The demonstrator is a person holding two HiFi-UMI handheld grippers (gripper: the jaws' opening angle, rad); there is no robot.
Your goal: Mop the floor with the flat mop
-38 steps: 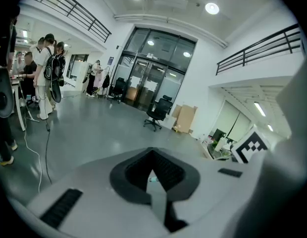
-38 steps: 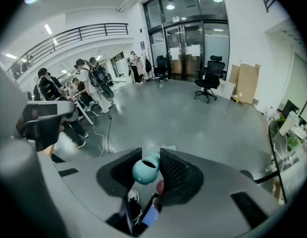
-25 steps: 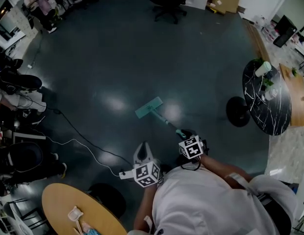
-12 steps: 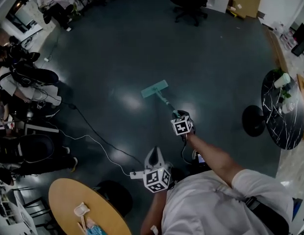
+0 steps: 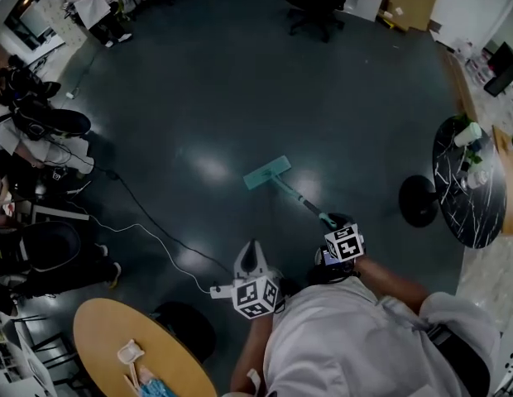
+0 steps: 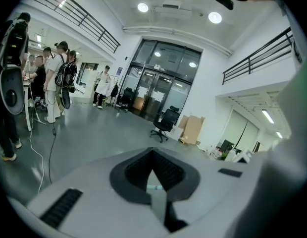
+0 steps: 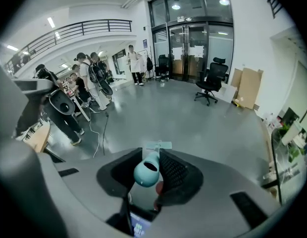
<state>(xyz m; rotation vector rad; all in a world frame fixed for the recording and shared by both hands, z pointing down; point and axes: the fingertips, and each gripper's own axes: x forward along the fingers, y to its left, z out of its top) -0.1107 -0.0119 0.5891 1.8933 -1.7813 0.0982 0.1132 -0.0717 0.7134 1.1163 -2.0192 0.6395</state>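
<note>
Flat mop (image 5: 281, 187) rests with its teal pad (image 5: 266, 172) down on the dark, glossy floor (image 5: 198, 89), near the middle of an open room and in front of the person. Its thin handle (image 5: 302, 201) slants back from the pad to the right gripper (image 5: 331, 222), whose jaws are pinched around the rounded teal handle end (image 7: 146, 171). The right gripper view looks down the handle to the pad. The left gripper (image 5: 253, 259) hangs near it, off the mop, jaws pressed together on nothing, aimed out across the room. A white cable (image 5: 149, 240) snakes over the floor to the left, well apart from the pad. A black marble-patterned table (image 5: 455, 197) stands to the right.

The step in hand looks like a one-handed mopping stroke, with much of the floor apparently yet to cover. The next move calls for sliding the pad flat and pressed to the floor, gripping the smooth handle end firmly, and steering clear of the cable and the table base.
</note>
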